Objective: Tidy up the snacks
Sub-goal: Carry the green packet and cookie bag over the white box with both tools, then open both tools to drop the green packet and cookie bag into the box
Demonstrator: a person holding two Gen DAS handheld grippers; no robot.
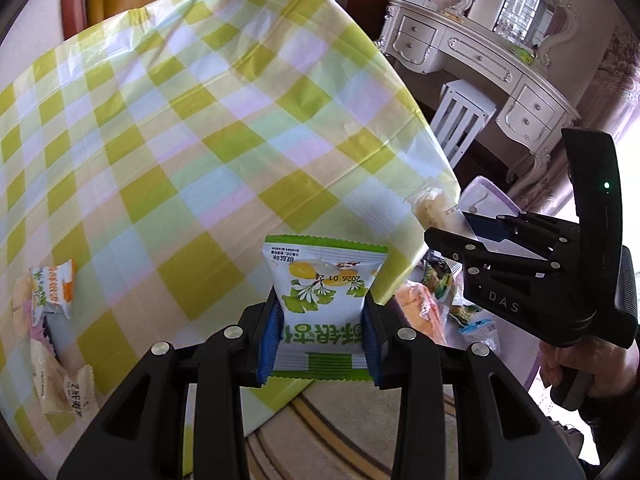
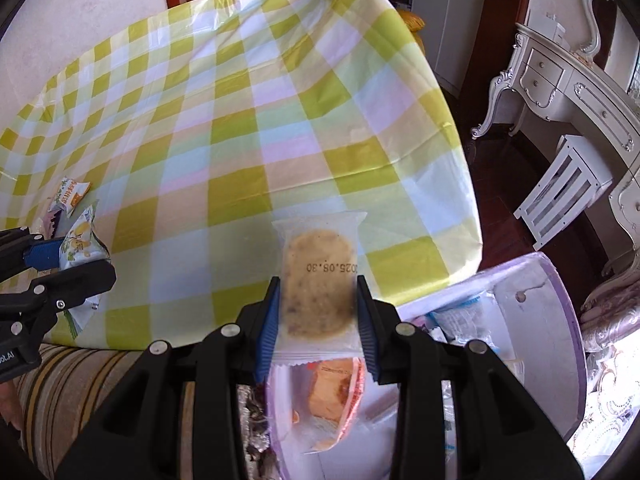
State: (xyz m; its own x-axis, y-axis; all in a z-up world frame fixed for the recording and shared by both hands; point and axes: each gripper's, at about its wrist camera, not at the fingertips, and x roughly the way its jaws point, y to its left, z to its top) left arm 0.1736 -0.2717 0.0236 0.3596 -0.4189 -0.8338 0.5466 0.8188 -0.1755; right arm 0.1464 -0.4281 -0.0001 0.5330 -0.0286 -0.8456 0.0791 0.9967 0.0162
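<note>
While the left gripper (image 1: 324,336) clamps the green snack packet (image 1: 324,300) and the right gripper (image 2: 318,320) clamps the clear-wrapped biscuit (image 2: 318,280), keep both level. Set them beside the snacks (image 1: 52,300) on the checked tablecloth (image 1: 180,140), then release

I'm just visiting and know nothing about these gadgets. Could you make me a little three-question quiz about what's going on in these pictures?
1. True or false: the left gripper holds a green and white snack packet.
2. What does the right gripper hold? A) a spoon B) a clear-wrapped biscuit C) nothing
3. Fill in: the table wears a yellow-green ____ cloth.

Key
1. True; its blue pads press the packet's sides.
2. B; a round biscuit in a clear wrapper with a printed date.
3. Checked. A few more snack packets lie near its left edge in the left wrist view.
</note>
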